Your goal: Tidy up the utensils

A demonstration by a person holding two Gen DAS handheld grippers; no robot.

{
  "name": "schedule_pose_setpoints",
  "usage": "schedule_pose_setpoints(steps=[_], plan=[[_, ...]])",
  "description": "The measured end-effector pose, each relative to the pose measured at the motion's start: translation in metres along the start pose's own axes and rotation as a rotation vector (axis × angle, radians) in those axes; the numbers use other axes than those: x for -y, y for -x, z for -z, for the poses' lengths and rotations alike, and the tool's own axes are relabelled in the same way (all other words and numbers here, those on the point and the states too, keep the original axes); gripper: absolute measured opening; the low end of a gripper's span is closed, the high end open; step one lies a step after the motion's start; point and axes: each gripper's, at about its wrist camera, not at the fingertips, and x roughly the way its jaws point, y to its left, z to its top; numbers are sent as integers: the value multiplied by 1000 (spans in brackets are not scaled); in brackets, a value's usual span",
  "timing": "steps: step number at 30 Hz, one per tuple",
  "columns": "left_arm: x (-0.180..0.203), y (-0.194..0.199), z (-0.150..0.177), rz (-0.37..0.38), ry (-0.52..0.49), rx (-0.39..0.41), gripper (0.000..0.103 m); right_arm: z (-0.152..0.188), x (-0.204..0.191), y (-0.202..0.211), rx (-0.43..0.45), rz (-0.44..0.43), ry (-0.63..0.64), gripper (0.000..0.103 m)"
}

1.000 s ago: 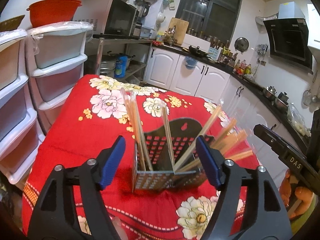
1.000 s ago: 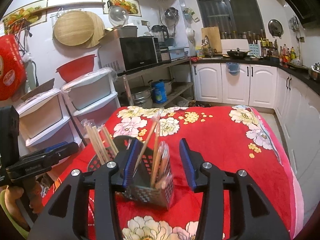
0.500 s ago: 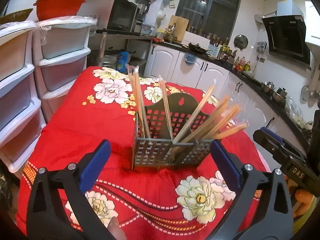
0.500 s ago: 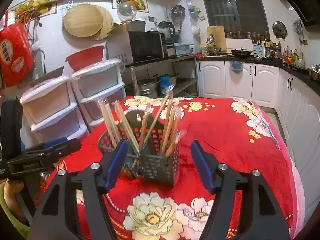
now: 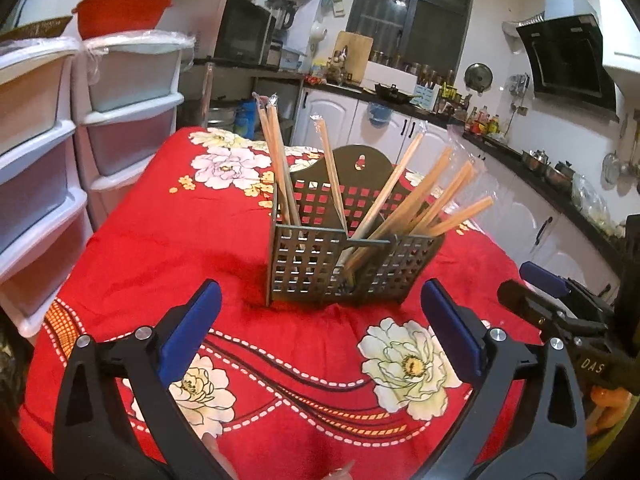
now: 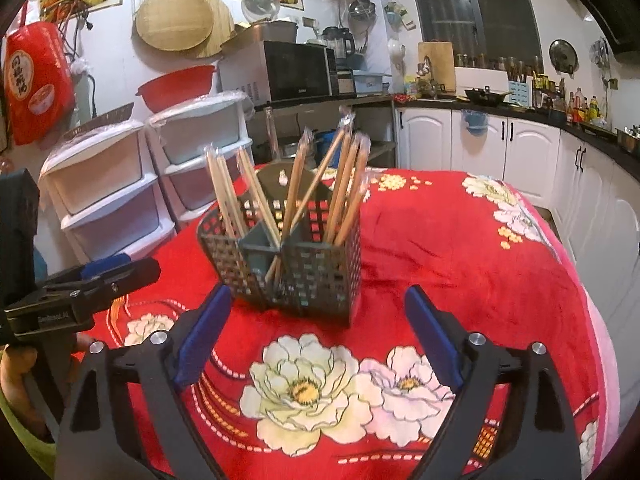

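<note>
With both the left gripper and right gripper spread empty, chopsticks leaning toward 2 o'clock may tip the holder if bumped.

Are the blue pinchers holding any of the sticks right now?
No. The left gripper and right gripper are both open and empty; the chopsticks all stand in the holder.

Kitchen interior: white cabinets under a dark window, plastic drawers at left, black range hood on the wall.
</note>
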Motion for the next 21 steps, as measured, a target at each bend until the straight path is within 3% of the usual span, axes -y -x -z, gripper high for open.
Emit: schedule_pose_setpoints(steps=[11, 15, 17, 21], plan=[[-1, -9, 22, -5, 2, 28, 91, 37, 3, -11, -21, 32, 14, 88], [-2, -12, 28, -2, 3, 42, 91, 45, 5, -11, 21, 58, 5, 89], [-1, -12, 31, -7, -2, 58, 91, 48, 7, -7, 71, 82, -9, 95], [2, -11, 34, -18, -24, 101, 91, 51, 10, 0, 161, 106, -13, 96]])
